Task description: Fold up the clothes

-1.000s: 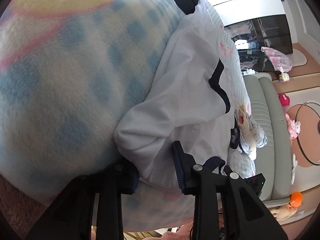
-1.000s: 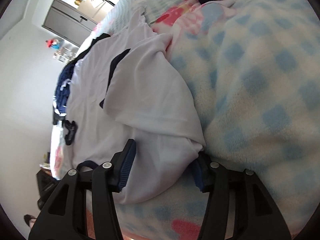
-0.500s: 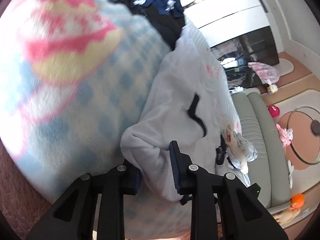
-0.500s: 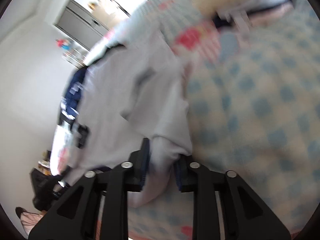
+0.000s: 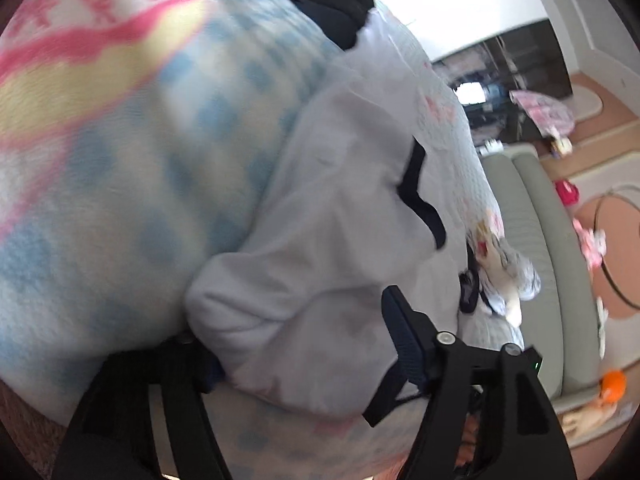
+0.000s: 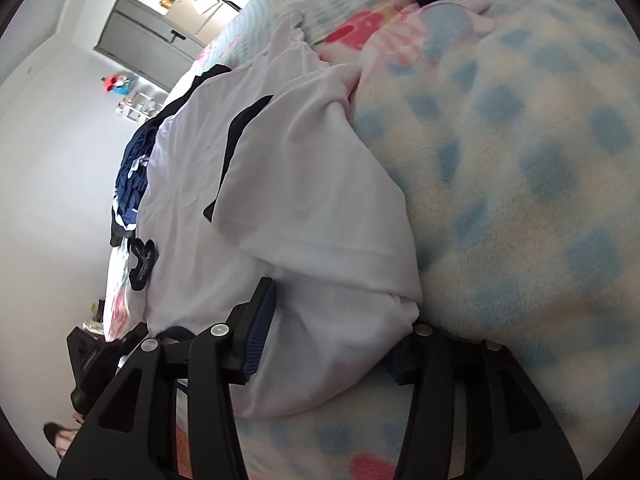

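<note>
Both claws, left claw [image 5: 296,344] and right claw [image 6: 336,332], have just opened around the white shirt's [image 6: 304,184] folded edge on the bed [image 6: 520,160]; next, regrip.

- Your left wrist view is soft all over: motion blur smears the blanket [image 5: 120,152] at upper left, and its checks lose their edges.
- Your right wrist view is sharper; the shirt [image 6: 312,208] folds read cleanly at centre.
- Daylight is bright and even, with the wall [image 6: 52,152] at left nearly washed out.
- Soft shadows sit under the shirt's lower edge.
- Fisheye bending curves both frames, with dark corners.
</note>
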Demonstrator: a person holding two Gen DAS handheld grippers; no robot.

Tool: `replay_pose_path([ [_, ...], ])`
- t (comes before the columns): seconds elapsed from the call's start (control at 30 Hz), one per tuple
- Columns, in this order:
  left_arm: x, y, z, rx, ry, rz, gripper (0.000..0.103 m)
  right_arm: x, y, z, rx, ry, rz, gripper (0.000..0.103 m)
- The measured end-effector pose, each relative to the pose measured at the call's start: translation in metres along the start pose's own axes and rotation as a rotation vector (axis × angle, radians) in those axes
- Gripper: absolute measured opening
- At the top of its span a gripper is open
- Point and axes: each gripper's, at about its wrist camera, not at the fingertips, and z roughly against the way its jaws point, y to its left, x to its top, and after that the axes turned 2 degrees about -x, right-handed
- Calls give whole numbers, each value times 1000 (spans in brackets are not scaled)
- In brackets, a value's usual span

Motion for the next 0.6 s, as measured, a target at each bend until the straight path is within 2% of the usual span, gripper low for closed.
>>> replay_pose_path([
  [0.03, -2, 1, 5, 25, -25, 0, 21, -3, 6, 6, -5, -24, 23, 33],
  [0.13, -1, 8, 11, 18, -51, 36, 14, -15, 25, 21, -6, -93, 108, 31],
  [0.23, 3, 12, 10, 18, -57, 38, 12, -22, 21, 1, -42, -50, 123, 34],
  [0.3, 2, 7, 7, 38, -55, 2, 12, -17, 11, -8, -8, -41, 79, 35],
  [0.37, 1, -1, 2, 100, -36, -50, 12, -7, 4, -13, 44, -14, 4, 41],
  [0.43, 1, -8, -8, 172, -6, -112, 12, -1, 0, -17, 72, 14, -44, 42],
  [0.5, 2, -13, -13, 199, 4, -140, 12, 1, -1, -18, 84, 24, -49, 42],
  [0.53, 4, -14, -14, 200, 6, -144, 12, 2, -1, -17, 79, 22, -45, 36],
  [0.57, 6, -14, -11, 181, 0, -134, 13, 2, 1, -15, 60, 6, -31, 24],
  [0.6, 8, -13, -8, 159, -7, -123, 11, 1, 3, -12, 38, -14, -14, 20],
])
